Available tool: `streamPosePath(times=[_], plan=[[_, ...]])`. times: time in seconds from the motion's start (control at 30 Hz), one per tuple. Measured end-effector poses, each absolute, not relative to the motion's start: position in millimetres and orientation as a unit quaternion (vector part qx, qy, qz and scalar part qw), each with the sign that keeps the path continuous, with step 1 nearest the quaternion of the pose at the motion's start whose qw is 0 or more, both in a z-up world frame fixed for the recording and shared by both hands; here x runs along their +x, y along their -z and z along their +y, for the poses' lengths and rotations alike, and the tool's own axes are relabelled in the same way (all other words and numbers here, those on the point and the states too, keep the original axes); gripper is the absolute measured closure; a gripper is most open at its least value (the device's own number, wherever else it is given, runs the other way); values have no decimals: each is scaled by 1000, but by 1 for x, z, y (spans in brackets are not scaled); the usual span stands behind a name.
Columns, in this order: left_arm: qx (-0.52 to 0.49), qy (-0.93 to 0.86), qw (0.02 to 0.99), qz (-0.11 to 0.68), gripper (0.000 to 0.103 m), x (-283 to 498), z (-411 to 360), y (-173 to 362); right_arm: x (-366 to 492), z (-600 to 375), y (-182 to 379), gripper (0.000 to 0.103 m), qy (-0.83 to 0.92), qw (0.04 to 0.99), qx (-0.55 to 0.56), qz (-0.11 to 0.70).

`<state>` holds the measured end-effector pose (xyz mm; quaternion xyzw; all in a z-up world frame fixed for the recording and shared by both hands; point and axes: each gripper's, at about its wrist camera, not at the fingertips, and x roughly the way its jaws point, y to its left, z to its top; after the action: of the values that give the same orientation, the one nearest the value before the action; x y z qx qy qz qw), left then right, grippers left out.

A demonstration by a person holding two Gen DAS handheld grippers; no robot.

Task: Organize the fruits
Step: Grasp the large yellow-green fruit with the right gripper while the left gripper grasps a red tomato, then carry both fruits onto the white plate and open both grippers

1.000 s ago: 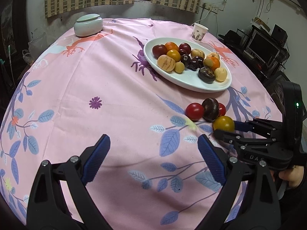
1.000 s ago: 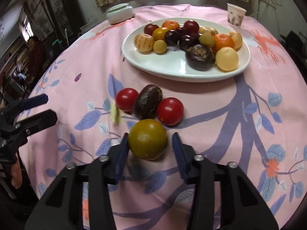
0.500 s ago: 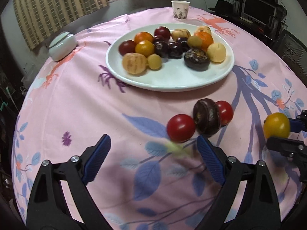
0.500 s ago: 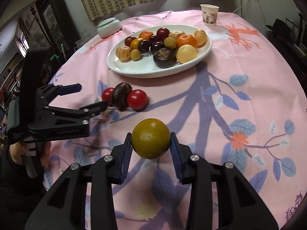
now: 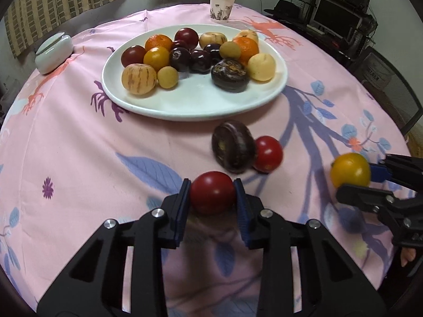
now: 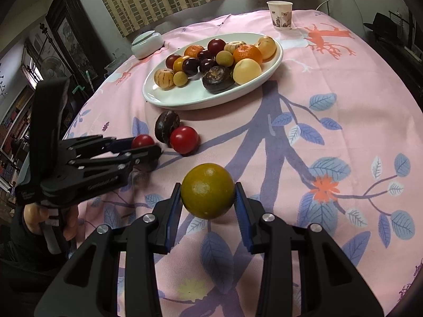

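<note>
My left gripper [image 5: 212, 198] is shut on a red tomato [image 5: 212, 195] low over the pink tablecloth; it also shows in the right wrist view [image 6: 142, 142]. My right gripper [image 6: 208, 198] is shut on a yellow-green orange [image 6: 207, 194] and holds it above the cloth; that orange shows at the right in the left wrist view [image 5: 350, 169]. A dark purple fruit [image 5: 232, 146] and a second red tomato [image 5: 267, 153] lie together on the cloth. Behind them a white oval plate [image 5: 195, 103] holds several fruits.
A paper cup [image 5: 221, 8] stands beyond the plate. A pale lidded jar [image 5: 53, 52] sits at the far left of the table. Monitors and a chair [image 5: 391, 84] stand to the right of the round table's edge.
My left gripper has moved in and closed on the nearest red tomato. My right gripper has lifted the orange and drawn it back, away from the other loose fruits.
</note>
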<state>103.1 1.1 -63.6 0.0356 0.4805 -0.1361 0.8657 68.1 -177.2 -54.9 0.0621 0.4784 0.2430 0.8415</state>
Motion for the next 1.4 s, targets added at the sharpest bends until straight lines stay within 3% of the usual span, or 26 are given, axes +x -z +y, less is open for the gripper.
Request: streamPosePath(times=[0.6, 1.03, 1.4], plan=[[3, 168, 872, 460, 70, 62, 18, 31, 65, -133, 48, 64, -273, 830, 15, 485], [7, 117, 886, 448, 70, 167, 34, -6, 148, -102, 6, 64, -288, 841, -42, 455], [-12, 109, 874, 474, 70, 221, 32, 14, 210, -72, 33, 64, -277, 834, -64, 472]])
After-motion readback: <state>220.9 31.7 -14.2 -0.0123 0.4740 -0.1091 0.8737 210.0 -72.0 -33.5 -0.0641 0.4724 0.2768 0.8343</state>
